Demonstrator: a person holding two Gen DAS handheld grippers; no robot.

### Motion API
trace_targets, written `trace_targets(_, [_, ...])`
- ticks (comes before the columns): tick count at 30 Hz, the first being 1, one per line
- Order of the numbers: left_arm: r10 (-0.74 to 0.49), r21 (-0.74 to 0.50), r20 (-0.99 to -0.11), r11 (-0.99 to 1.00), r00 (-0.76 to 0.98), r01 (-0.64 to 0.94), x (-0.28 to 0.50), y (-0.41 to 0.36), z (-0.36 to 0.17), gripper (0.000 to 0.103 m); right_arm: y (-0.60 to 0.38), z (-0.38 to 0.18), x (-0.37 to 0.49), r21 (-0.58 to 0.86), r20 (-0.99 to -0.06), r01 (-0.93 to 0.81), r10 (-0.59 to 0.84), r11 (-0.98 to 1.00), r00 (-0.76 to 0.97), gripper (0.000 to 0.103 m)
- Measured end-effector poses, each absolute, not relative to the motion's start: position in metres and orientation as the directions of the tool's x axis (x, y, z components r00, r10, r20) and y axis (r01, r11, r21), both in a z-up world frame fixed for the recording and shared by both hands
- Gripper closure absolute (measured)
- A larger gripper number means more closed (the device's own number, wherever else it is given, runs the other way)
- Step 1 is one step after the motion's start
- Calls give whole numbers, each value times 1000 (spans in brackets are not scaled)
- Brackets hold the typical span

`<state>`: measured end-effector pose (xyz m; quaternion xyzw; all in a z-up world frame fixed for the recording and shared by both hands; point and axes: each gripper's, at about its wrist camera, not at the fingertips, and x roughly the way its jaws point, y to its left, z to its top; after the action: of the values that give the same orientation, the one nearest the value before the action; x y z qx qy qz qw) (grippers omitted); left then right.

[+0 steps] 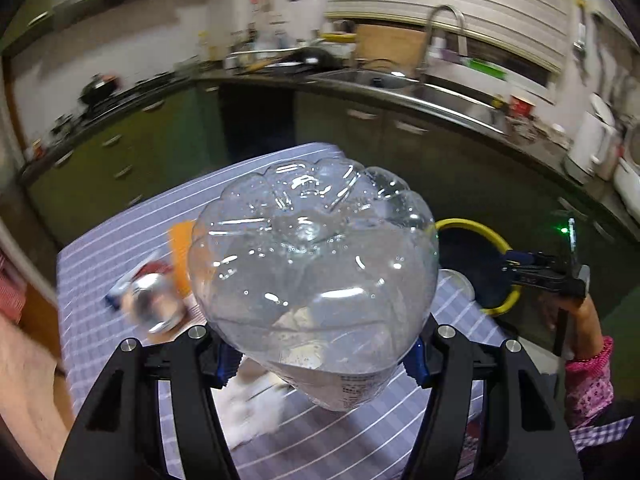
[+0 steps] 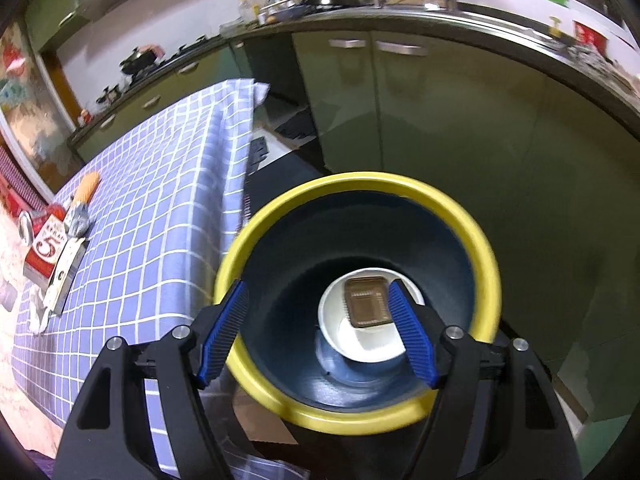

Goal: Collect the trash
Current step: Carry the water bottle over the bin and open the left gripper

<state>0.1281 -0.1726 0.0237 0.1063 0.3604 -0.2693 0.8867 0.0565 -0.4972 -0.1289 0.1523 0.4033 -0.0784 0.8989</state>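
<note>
Can (image 1: 154, 306), carton (image 2: 46, 250) and tissue (image 1: 250, 408) on the checked cloth (image 2: 160, 200) — left gripper (image 1: 316, 364) clamps the plastic bottle (image 1: 312, 264); right gripper (image 2: 318, 334) grips the yellow-rimmed bin (image 2: 486, 256).

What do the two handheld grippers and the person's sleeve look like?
Both the left gripper and the right gripper have black plastic linkage frames with silver round pivot bolts. The fingers carry blue ribbed pads. The sleeve is pink with a small floral pattern and a gathered cuff.
</note>
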Motion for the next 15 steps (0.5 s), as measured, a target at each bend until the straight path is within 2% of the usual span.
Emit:
trace_targets(8, [-536,-41,-709,681,459,731,141,-292,21,40,-540,-128,23,248,-727,345,-62,905,684,35])
trace_targets(15, [-586,-63,-731,567,348,822,153,-389,-4,40,-565,-137,7,271,-728,393,-80,879,681,35])
